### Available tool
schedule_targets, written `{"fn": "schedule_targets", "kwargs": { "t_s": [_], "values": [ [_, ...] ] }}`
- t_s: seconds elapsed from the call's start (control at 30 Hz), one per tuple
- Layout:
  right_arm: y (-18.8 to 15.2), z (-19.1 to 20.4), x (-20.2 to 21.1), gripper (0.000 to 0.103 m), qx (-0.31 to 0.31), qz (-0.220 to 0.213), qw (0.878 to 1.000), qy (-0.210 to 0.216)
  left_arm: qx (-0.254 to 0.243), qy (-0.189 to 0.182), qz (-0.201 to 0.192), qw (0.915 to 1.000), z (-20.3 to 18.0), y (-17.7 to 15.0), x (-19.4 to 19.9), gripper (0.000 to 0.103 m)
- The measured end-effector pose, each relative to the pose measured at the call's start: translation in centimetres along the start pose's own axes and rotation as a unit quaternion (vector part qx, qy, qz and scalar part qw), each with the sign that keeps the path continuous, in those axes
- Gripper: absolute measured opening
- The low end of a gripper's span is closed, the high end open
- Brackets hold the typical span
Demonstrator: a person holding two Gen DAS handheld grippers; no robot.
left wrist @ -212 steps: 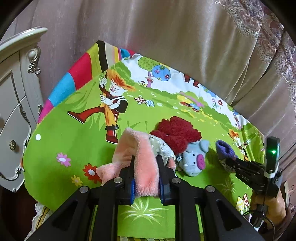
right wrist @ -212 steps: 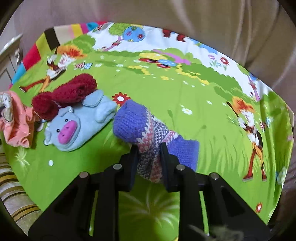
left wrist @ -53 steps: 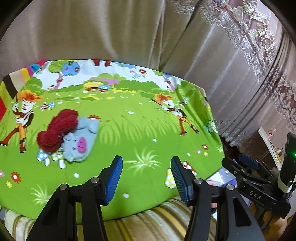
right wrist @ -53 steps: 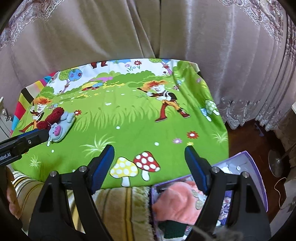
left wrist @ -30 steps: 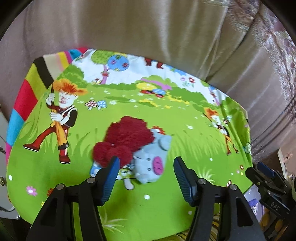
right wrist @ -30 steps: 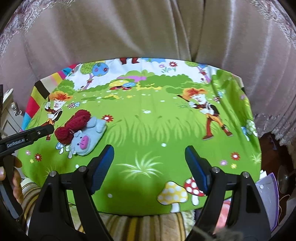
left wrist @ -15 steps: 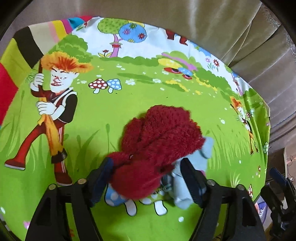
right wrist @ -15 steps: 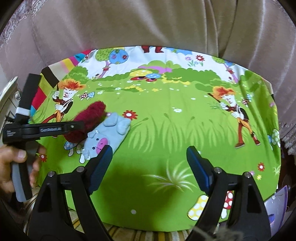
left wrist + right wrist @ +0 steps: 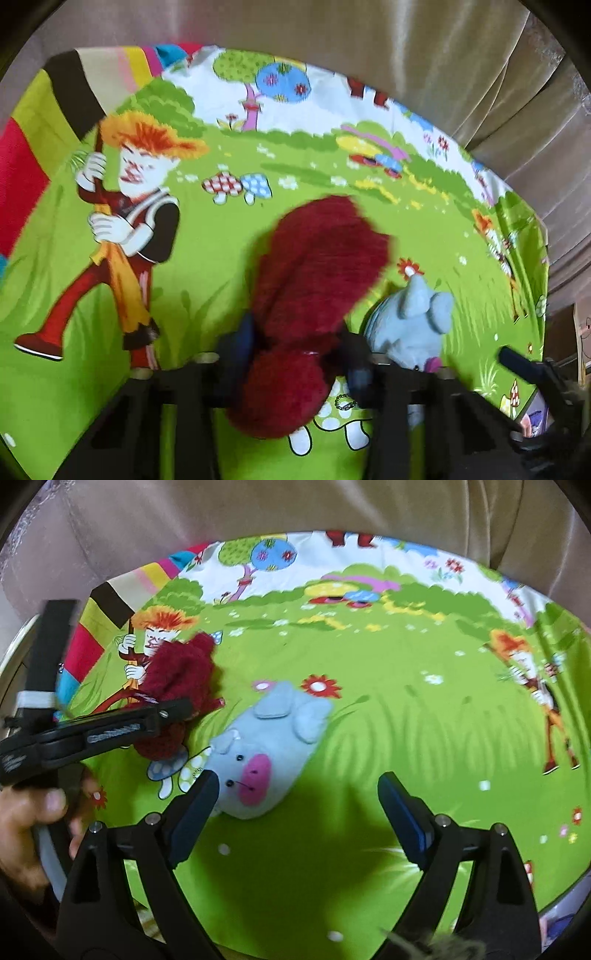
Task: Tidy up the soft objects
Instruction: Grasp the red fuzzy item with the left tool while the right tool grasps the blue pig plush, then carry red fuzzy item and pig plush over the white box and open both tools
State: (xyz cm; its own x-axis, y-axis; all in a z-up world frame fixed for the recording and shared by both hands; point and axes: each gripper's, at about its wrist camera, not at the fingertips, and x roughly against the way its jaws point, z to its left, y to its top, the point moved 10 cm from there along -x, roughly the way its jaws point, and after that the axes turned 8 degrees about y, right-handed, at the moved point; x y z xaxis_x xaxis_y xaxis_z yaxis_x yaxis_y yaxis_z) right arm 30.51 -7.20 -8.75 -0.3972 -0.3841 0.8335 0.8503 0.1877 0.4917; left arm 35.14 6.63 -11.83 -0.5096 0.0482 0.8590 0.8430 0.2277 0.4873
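Closest to me, my right gripper is spread wide with nothing in it, hovering just short of the blue pig plush so I can pinch its snout end next. Over on the left, my left gripper has its fingers pressed into the red fuzzy sock. The frame's blurry, but it looks clamped, I think. Sock and pig sit side by side near the left of the cartoon blanket, with curtains hanging beyond.
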Motion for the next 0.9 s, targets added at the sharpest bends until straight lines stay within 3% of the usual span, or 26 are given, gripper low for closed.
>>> {"fn": "schedule_targets", "kwargs": {
  "t_s": [0.4,0.7,0.77,0.83,0.9],
  "values": [
    [0.7,1.7,-4.5,0.093,-0.040,0.019,0.999,-0.012,0.025,0.014,-0.032,0.9991,1.8,-0.6,1.9,0.038],
    [0.2,1.9,-7.2,0.093,-0.005,0.030,0.998,-0.062,0.035,0.021,-0.048,0.9980,2.0,-1.4,3.3,0.038],
    [0.1,2.0,-7.1,0.088,0.008,0.026,0.997,-0.066,0.035,0.021,-0.049,0.9980,1.9,-1.7,3.5,0.038],
    [0.1,2.8,-6.9,0.073,0.026,0.023,0.998,-0.058,0.035,0.020,-0.050,0.9979,1.7,-1.9,3.8,0.038],
    [0.2,3.3,-6.5,0.067,0.042,0.019,0.997,-0.059,0.034,0.022,-0.053,0.9977,1.5,-2.0,4.2,0.038]
  ]
}}
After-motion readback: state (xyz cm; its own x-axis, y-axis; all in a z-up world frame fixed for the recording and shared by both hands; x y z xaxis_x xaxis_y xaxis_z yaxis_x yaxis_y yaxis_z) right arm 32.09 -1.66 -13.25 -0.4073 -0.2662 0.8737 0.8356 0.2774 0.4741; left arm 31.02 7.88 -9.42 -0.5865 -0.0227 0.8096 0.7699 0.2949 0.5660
